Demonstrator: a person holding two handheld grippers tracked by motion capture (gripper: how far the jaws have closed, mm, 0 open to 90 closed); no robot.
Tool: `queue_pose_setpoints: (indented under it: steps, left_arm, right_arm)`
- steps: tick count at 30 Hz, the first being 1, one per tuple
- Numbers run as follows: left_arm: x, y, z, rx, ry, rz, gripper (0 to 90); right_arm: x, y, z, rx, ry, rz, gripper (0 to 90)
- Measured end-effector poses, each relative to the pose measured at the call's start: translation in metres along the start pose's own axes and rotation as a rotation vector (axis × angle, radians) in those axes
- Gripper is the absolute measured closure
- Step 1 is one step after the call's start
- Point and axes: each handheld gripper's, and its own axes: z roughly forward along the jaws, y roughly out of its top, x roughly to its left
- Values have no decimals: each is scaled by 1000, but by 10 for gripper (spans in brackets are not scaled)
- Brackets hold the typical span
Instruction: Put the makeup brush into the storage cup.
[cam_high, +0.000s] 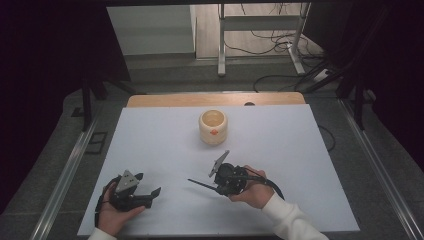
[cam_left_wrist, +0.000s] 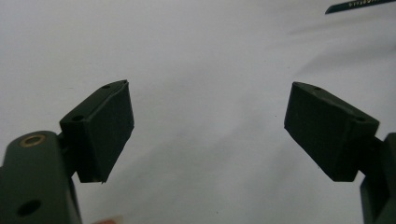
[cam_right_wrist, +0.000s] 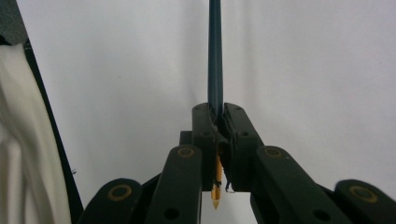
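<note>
My right gripper (cam_high: 219, 189) hovers over the near middle of the white table sheet (cam_high: 290, 150), shut on a dark blue pencil (cam_high: 201, 184) that sticks out to the left. In the right gripper view the jaws (cam_right_wrist: 218, 112) pinch the pencil (cam_right_wrist: 215, 51) upright, and its sharpened wooden tip points back between the fingers. My left gripper (cam_high: 148, 184) rests at the near left, open. Its own view shows the pads (cam_left_wrist: 208, 126) wide apart over bare sheet, with the pencil's end (cam_left_wrist: 359, 5) at the top right. A cream cup (cam_high: 213, 127) with an orange mark stands at the centre back.
A wooden table edge (cam_high: 175, 100) runs behind the sheet. Metal rails (cam_high: 70, 170) flank the table on both sides. A desk frame and cables (cam_high: 280, 45) lie on the floor beyond. A white sleeve (cam_right_wrist: 23, 140) edges the right gripper view.
</note>
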Motion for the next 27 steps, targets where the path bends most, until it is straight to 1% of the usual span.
queue_pose_setpoints:
  steps: [2,4,5,8,12,16,23,25,27]
  left_arm:
    - [-1,0,0,-1,1,3,166]
    - [-1,1,0,-1,2,3,166]
    - [-1,1,0,0,1,5,166]
    - [-2,1,0,0,1,6,166]
    - [-3,2,1,-1,2,8,166]
    - [-7,4,2,5,19,38,166]
    - [-10,7,3,2,14,45,166]
    - [-12,9,3,5,20,58,166]
    - [-15,11,4,9,33,83,166]
  right_arm:
    - [-1,-1,-3,-5,-2,4,847]
    - [-3,-3,-7,-14,-12,-3,847]
    - [-4,-3,-10,-19,-7,7,847]
    - [-8,-5,-18,-41,-14,15,847]
    - [-11,-7,-23,-53,-17,24,847]
    - [-11,-9,-23,-53,-13,26,847]
    - [-14,-11,-25,-53,-5,33,847]
    - [-14,-12,-25,-56,-6,36,847]
    - [-15,-13,-25,-53,-5,41,847]
